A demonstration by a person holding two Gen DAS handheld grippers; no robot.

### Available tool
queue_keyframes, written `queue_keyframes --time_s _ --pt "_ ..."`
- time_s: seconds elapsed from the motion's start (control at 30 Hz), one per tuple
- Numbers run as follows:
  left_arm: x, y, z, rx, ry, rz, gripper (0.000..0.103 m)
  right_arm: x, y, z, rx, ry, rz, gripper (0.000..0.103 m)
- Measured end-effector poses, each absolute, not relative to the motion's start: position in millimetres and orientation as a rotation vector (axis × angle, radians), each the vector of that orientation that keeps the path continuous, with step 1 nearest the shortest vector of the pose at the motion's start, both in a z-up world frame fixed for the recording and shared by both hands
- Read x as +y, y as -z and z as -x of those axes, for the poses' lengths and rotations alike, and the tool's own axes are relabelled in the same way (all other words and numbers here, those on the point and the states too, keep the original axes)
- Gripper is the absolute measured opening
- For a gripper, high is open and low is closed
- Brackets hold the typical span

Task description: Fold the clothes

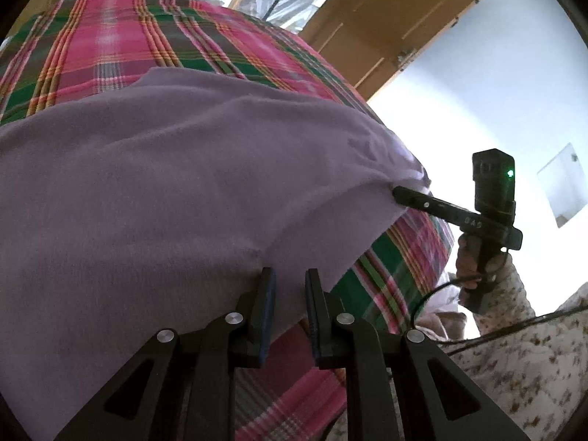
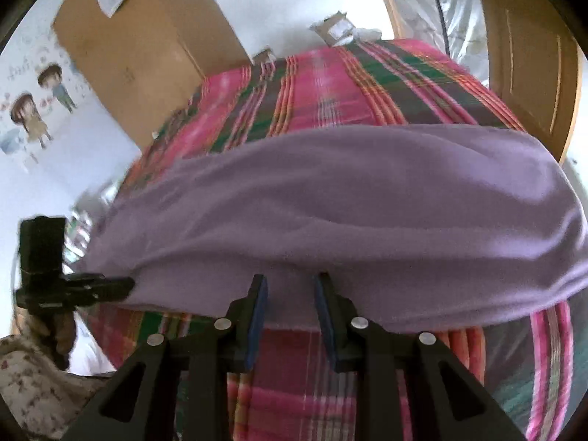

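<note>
The left gripper [image 1: 290, 286] stood part open at the purple garment's [image 1: 176, 169] near edge, low in the frame, gripping nothing clearly. The right gripper [image 2: 288, 290] matched it. The garment lay crosswise on the plaid bedspread [image 1: 121, 44], equally near both.

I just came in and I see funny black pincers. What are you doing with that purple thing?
A person is folding a purple garment on a bed covered with a pink and green plaid cloth. Each hand holds a two-finger gripper. The left gripper and the right gripper both sit at the garment's near edge with their fingers apart, the fabric edge between them. The garment lies spread out, lifted a little along that edge.
</note>
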State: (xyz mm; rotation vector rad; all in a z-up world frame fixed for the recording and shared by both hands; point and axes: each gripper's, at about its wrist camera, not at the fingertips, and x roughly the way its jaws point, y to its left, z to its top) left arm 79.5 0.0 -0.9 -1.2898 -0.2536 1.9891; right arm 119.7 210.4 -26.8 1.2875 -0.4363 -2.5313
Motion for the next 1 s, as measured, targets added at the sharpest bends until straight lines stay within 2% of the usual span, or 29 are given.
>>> queue_keyframes --time_s 0.13,0.4,0.63,0.73,0.87,1.0 --pt "8 -3 -81 -0.184 -1.963 1.296 0.017 229 21 -129 -0.470 2.541 -1.283 0.027" --pt "43 -37 -54 -0.080 -1.922 1.202 0.017 293 14 -143 -0.792 2.845 -1.240 0.027" --pt "119 -59 14 -0.060 -1.825 1.116 0.020 311 13 -164 -0.963 3.030 -1.244 0.027" --pt "160 -58 42 -0.015 -1.770 1.110 0.021 319 22 -167 -1.117 2.973 -1.283 0.027" --pt "217 -44 68 0.090 -1.734 1.143 0.021 326 22 -175 -1.193 2.996 -1.242 0.028" --pt "250 -41 86 0.072 -1.683 1.152 0.021 331 16 -182 -1.214 3.026 -1.181 0.028"
